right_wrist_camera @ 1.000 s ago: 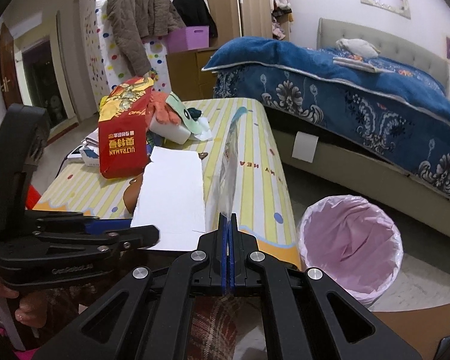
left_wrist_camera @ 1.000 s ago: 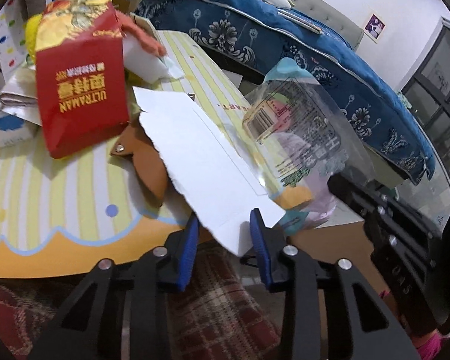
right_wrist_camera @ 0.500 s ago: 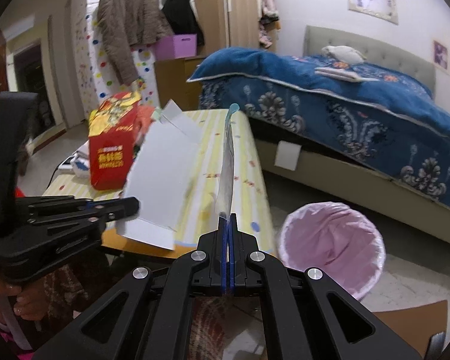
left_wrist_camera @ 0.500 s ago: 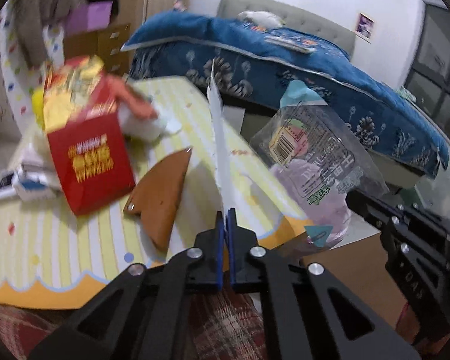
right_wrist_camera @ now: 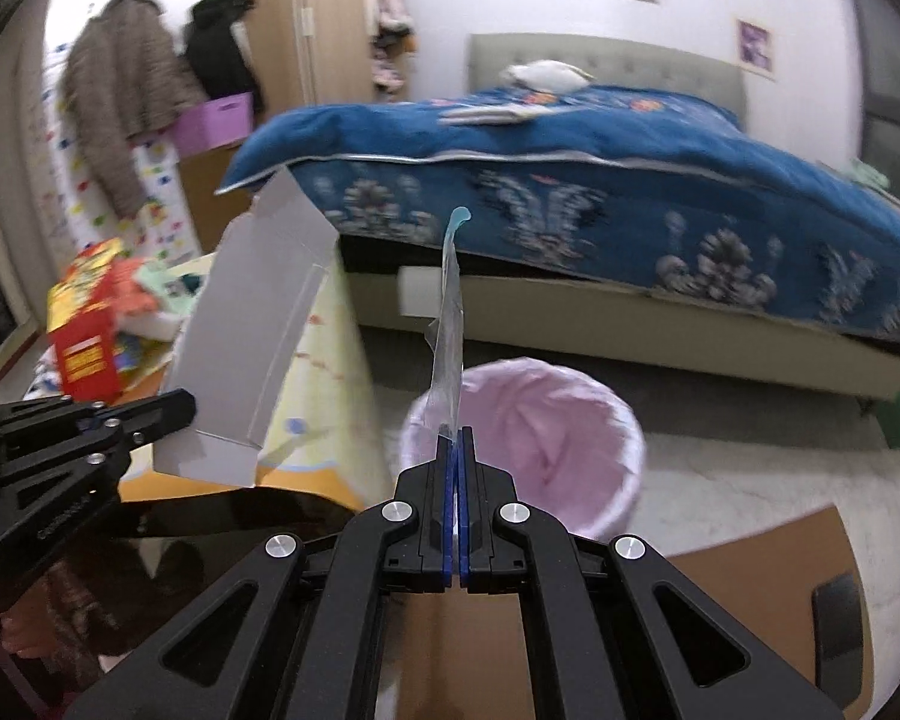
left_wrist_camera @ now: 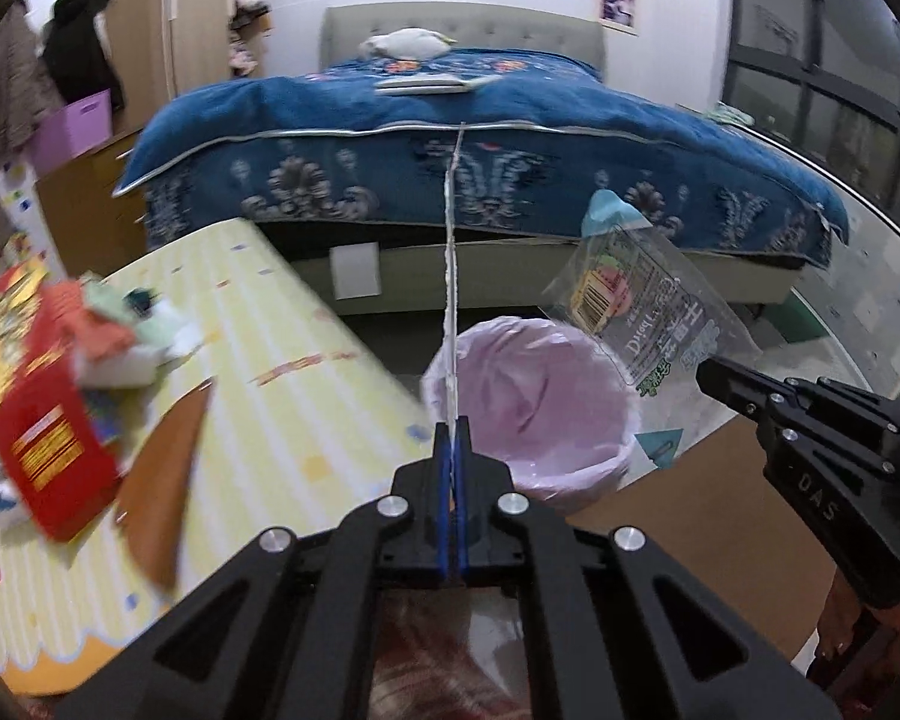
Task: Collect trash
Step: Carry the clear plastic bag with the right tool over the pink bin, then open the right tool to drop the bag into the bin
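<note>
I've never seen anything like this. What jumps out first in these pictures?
Two black handheld grippers, each pinching a piece of trash. The left gripper clamps a white card sheet, and the right gripper clamps a clear plastic wrapper. Both hang near a bin with a pink liner on the floor, between a yellow striped table and a bed with a blue quilt.

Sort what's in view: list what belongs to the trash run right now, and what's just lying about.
In the job:
- white cardboard piece, in left tool
- clear plastic wrapper, in right tool
- pink-lined trash bin

Lying about:
- red snack box
- brown leather piece
- bed
</note>
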Tool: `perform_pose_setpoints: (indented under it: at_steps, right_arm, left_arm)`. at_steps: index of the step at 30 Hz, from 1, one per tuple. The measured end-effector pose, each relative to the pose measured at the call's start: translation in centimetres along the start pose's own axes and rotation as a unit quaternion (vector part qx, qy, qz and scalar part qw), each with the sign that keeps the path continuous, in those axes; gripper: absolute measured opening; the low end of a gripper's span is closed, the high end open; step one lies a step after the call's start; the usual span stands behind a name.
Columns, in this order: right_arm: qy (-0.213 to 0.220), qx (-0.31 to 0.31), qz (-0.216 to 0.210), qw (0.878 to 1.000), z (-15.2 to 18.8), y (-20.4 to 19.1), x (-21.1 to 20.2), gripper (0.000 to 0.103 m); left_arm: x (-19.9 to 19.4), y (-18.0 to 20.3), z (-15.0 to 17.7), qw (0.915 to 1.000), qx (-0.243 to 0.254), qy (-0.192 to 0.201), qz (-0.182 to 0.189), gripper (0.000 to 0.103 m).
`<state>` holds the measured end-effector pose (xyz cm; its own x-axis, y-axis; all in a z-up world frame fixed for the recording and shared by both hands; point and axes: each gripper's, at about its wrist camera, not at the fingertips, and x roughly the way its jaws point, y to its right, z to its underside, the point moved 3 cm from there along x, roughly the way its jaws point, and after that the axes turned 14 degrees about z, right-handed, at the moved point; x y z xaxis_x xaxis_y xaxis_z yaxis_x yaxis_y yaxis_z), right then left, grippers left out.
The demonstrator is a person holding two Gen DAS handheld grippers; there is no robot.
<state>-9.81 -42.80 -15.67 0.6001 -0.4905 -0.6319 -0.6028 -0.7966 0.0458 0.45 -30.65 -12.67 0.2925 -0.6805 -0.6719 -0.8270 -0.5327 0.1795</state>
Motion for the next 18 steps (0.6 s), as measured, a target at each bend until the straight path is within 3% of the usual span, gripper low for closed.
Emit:
perform_pose_setpoints:
  at_steps: [9,18]
  right_arm:
    - [-0.037,0.039,0.024,0.998,0.4,3.3,6.1,0.000]
    - [-0.052,0.057,0.028,0.997,-0.3,4.1,11.2,0.003]
  left_arm:
    - [7.4,1.9,-2.3,0.9990,0.021,-0.029,0.028,0.000]
    - [12.0,0.7,-4.2,0.9981,0.006,-0.040,0.048,0.000]
